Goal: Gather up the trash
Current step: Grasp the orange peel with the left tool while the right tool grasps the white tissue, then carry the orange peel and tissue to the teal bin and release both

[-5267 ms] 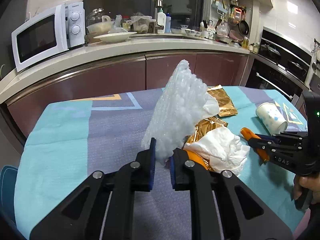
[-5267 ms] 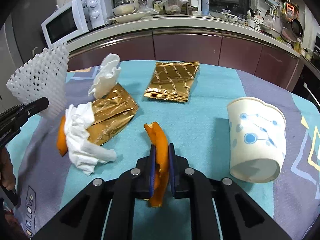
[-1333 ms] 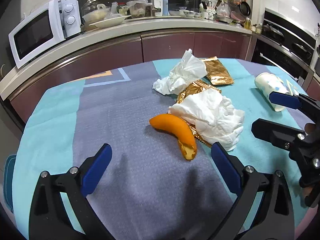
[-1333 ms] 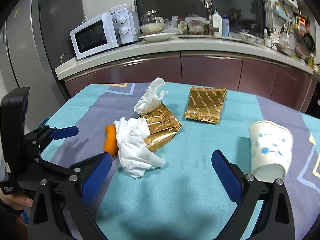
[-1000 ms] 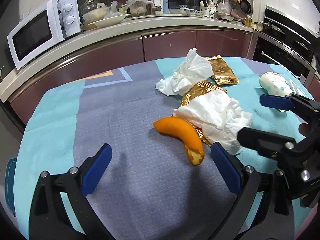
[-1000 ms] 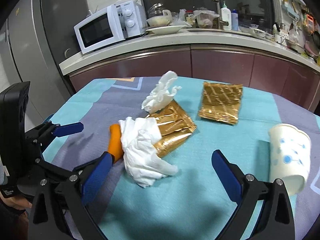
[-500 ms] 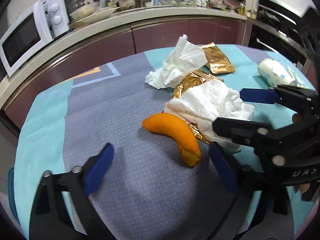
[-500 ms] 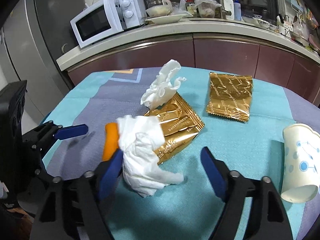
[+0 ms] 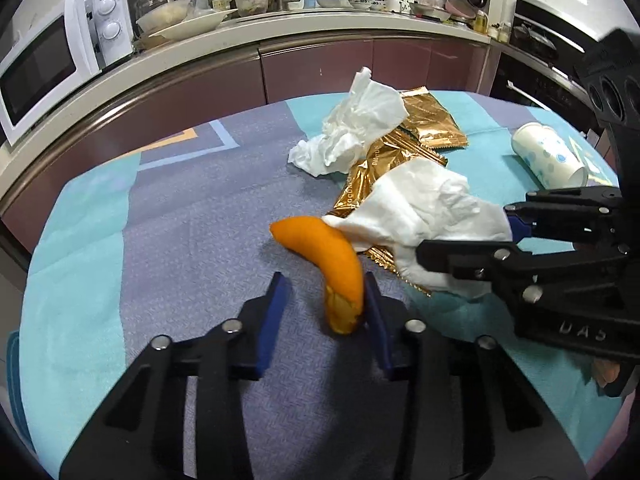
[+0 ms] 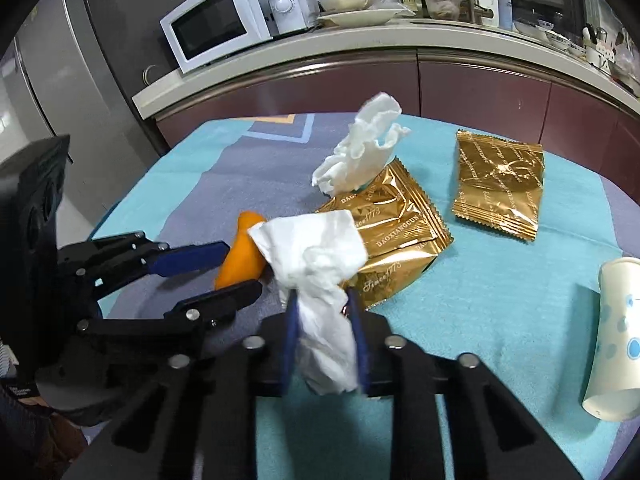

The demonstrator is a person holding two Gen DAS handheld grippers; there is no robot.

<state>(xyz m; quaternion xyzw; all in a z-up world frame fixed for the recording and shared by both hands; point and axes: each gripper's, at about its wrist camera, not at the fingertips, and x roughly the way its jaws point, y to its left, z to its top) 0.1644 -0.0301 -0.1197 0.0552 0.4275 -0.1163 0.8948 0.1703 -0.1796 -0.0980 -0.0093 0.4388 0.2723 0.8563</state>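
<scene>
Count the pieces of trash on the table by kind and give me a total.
Tissues: 2
Gold wrappers: 2
Orange peel: 1
Paper cup: 1
Total: 6

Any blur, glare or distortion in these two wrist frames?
Left wrist: heavy fisheye, counter bows into an arc, black corners; orange peel and tissue sharp; left gripper crisp. Right wrist: same barrel warp; right gripper fingers smeared by motion blur around the tissue; glare on the gold wrappers; cup stretched at the edge.
</scene>
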